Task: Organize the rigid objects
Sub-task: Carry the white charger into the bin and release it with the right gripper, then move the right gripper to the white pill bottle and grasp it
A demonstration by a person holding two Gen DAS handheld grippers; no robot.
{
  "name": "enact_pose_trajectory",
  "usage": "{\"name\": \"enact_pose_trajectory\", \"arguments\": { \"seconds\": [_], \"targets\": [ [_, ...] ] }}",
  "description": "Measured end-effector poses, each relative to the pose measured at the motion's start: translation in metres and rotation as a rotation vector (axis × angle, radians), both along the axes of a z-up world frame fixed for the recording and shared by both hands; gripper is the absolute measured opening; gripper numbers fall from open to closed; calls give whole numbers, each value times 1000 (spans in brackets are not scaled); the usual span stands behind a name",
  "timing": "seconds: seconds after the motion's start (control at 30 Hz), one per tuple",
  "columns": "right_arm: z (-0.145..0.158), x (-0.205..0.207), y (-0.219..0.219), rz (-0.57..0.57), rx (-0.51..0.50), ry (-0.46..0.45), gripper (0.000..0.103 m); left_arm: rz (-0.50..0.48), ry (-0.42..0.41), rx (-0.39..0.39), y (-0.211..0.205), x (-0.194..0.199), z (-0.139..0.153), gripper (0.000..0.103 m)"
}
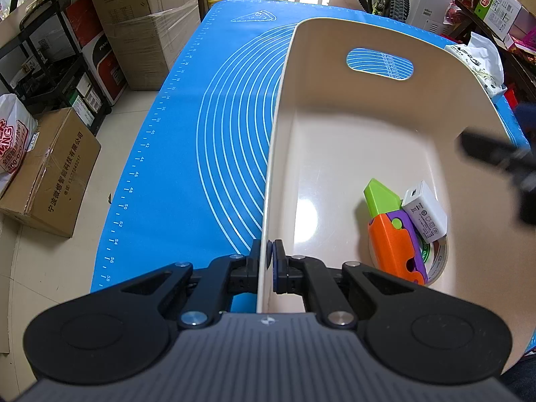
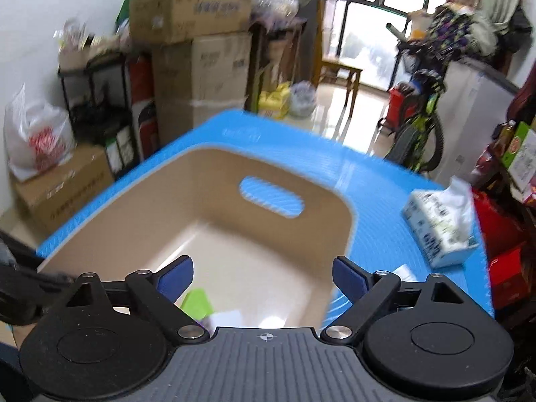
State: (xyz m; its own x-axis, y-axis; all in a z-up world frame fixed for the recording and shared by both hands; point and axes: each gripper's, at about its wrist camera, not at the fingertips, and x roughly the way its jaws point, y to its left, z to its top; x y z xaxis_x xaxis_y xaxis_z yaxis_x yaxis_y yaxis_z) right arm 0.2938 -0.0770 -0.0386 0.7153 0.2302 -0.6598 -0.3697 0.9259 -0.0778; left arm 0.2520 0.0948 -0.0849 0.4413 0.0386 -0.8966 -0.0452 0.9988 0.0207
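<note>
On the far left, stacked brown cardboard boxes [image 1: 147,23] stand on the floor beside my table, which is covered by a blue silicone baking mat [image 1: 187,154] printed with white concentric rings and ruler marks. My left gripper [image 1: 266,264] is clamped on the near left wall of the cream plastic storage bin [image 1: 335,77], one finger outside the wall and the blue-padded finger inside, so the thin rim sits pinched between them. The bin rests on the mat and its far wall has an oval handle cut-out through which the blue shows.

Inside the bin, at the near right part of its floor, lies an orange, green and purple plastic carrot-shaped toy [image 1: 390,234]. Touching its right side, a white rectangular charger block [image 1: 425,216] leans partly over a roll of pale tape [image 1: 435,258] that sits beneath both.

My right gripper [image 2: 263,276] hovers above the near end of the bin with its blue pads spread wide and nothing between them; the view there is blurred. Further right, a white soft pack of tissues [image 2: 442,231] lies on the mat just beside the bin's right wall.
</note>
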Motion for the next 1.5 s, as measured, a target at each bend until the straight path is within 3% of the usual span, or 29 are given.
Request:
{"name": "enact_pose_trajectory", "arguments": {
  "seconds": [0.2,0.37,0.47,0.73,1.07,1.37,1.47,1.5],
  "targets": [
    [24,2,-46,-80,66,-77,95,0,0,0,0,0,0,7],
    [19,13,-86,-157,81,-66,95,-2,-1,1,1,-1,0,7],
    [6,26,-107,-187,89,-44,95,-6,-1,6,1,-1,0,7],
    [-48,66,-131,-151,-36,6,92,-11,0,3,2,-1,0,7],
    [-97,105,-154,-175,23,68,87,-17,2,12,0,-1,-1,7],
    [-125,126,-158,-198,71,101,72,-21,8,9,0,0,-2,7],
    [-131,129,-156,-186,65,113,62,-21,11,7,0,1,-2,6],
    [-131,129,-156,-182,68,108,54,-21,11,6,0,1,-2,6]
  ]
}}
